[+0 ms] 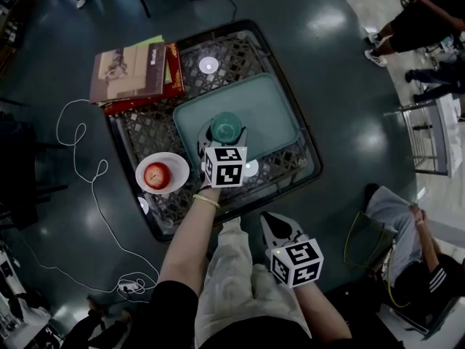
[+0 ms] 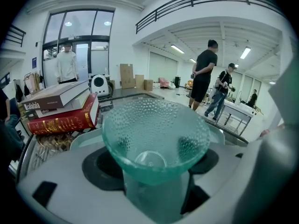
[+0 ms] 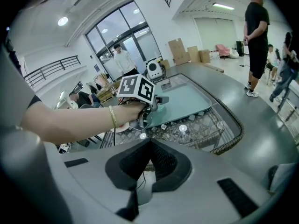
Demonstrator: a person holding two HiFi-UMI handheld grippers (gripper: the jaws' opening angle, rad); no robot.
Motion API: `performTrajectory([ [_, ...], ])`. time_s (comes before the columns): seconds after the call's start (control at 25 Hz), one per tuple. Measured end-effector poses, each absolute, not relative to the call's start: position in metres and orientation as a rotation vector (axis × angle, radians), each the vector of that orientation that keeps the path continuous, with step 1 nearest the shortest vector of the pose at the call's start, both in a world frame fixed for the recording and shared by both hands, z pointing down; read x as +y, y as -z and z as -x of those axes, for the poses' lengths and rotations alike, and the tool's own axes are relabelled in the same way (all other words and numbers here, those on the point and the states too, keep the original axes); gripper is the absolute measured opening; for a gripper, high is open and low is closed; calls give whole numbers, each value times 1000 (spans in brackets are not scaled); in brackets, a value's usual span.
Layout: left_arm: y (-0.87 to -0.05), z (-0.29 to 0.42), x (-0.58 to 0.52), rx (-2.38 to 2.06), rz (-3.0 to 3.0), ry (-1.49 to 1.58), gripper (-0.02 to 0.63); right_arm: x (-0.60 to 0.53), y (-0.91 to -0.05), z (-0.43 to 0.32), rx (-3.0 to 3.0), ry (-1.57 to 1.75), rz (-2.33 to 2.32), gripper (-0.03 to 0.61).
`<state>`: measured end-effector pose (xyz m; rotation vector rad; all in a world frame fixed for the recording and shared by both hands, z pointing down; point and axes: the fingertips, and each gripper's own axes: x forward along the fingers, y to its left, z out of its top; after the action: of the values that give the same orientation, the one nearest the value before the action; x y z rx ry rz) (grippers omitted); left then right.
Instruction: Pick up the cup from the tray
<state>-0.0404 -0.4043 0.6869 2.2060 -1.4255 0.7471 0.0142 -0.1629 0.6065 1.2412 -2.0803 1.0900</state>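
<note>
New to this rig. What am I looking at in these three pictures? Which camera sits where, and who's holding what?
There is no robot here: a person holds a two-jaw gripper in each hand. The head view comes from a camera on the person's head, looking down. The other two cameras ride on the grippers and look along their jaws. Each cube with square markers is part of its gripper.

On the lattice table are a teal tray, a stack of books and a white plate with a red apple.

The left gripper has its jaws closed on a bumpy green glass cup over the tray; I cannot tell whether it is lifted. The right gripper is shut and empty, held back near the person's lap.
</note>
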Motion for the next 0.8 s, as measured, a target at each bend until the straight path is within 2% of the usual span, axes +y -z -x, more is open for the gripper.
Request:
performTrajectory([
  [0.8, -584, 55, -336, -1441, -2212, -660, 376, -154, -556, -10, -2204, -947, -1245, 2],
])
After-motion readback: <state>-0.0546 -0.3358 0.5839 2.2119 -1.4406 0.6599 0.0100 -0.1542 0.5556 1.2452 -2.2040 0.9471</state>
